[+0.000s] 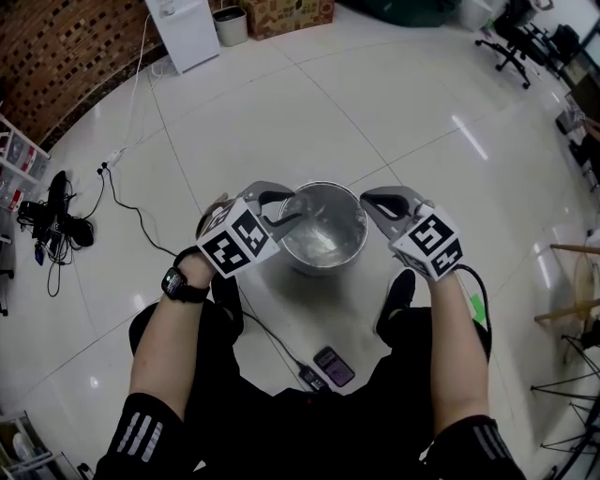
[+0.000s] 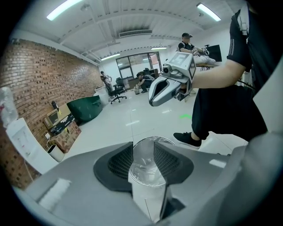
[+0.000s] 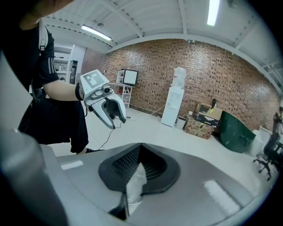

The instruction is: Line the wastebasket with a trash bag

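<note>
A shiny metal wastebasket [image 1: 328, 187] stands on the white floor between the person's feet. A clear trash bag [image 1: 319, 242] lies crumpled inside it. My left gripper [image 1: 286, 208] is at the basket's left rim with its jaws apart. In the left gripper view the wastebasket [image 2: 148, 142] and the bag [image 2: 146, 172] show in the gap of the left gripper [image 2: 143, 161]. My right gripper [image 1: 368, 202] is at the right rim. In the right gripper view the right gripper [image 3: 137, 170] is shut on a sliver of the clear trash bag [image 3: 134, 187].
A phone [image 1: 334, 366] and a cable [image 1: 281, 349] lie on the floor near the person's shoe [image 1: 397, 302]. A white cabinet [image 1: 187, 33], a small bin [image 1: 231, 25] and a cardboard box [image 1: 291, 14] stand far back. An office chair [image 1: 511, 37] is at the far right.
</note>
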{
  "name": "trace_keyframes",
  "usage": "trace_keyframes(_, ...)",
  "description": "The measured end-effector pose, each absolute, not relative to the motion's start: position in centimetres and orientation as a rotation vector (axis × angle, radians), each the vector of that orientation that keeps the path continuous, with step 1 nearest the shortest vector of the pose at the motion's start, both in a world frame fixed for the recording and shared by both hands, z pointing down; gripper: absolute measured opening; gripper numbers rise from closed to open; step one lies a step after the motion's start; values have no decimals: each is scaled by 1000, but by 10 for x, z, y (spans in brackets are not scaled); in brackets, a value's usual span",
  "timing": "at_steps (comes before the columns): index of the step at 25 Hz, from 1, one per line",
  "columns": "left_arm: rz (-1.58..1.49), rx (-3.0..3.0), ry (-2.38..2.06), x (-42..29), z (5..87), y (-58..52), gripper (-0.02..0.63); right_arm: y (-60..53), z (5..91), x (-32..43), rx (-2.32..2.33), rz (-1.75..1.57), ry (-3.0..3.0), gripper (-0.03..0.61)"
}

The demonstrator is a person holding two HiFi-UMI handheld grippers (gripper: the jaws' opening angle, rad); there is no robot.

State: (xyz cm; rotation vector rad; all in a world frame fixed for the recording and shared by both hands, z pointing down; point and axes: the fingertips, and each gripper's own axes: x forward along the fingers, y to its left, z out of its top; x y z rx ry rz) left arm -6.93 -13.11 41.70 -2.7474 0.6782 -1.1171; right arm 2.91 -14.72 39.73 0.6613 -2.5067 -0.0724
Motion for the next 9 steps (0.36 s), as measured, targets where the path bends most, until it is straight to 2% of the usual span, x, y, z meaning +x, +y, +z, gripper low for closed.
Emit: trace_keyframes(9, -1129, -2736, 684, -67, 419, -140, 141, -149, 402, 29, 629, -80, -2496, 8)
